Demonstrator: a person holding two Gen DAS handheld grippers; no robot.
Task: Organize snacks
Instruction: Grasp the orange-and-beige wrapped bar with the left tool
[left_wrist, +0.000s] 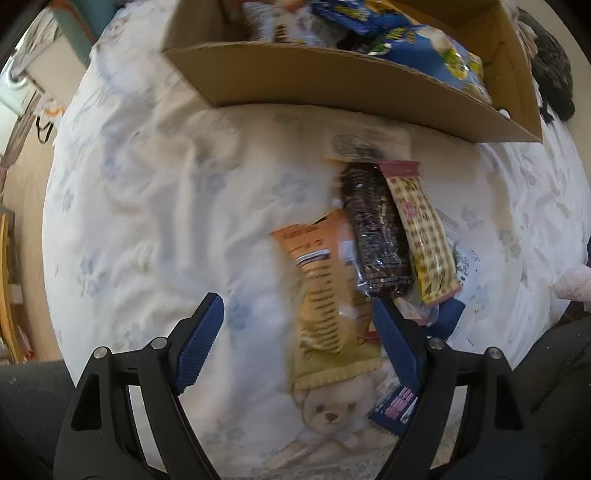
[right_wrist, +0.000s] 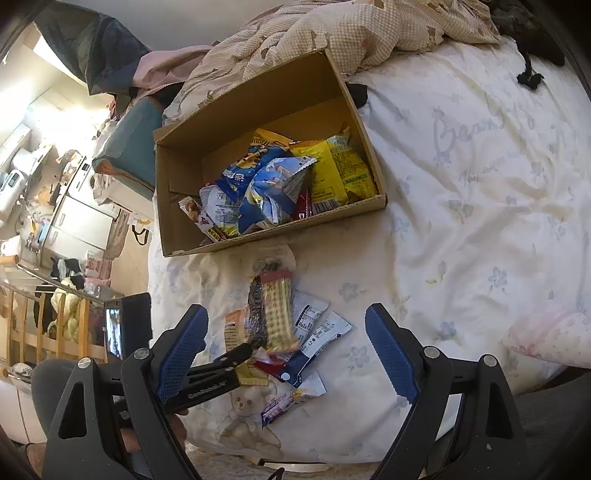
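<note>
Step in hand: I am lowering my left gripper (left_wrist: 297, 343) onto the loose snack pile on the bed sheet (left_wrist: 147, 203).
Left fingers: spread, nothing clamped. The orange packet (left_wrist: 325, 280) lies between them, nearer the right-hand finger (left_wrist: 393, 339), pads not pressing.
Right fingers: my right gripper (right_wrist: 286, 350) is wide open and empty, hovering back from the pile.
Target location: lower centre of the left wrist view, below the cardboard box (left_wrist: 332, 85).
Long axis: the orange packet, the dark packet (left_wrist: 376, 229) and the yellow checked packet (left_wrist: 421, 229) all run roughly top to bottom in the frame, so my fingers close across the narrow width.
Nearer hand: left, judged from the right wrist view, where its tip (right_wrist: 236, 356) sits at the pile's edge.
Destination: the box, upper frame, already holding blue packets (right_wrist: 258, 184) and yellow packets (right_wrist: 336, 170).
Risk: neighbouring wrappers overlap; I may pinch two.
</note>
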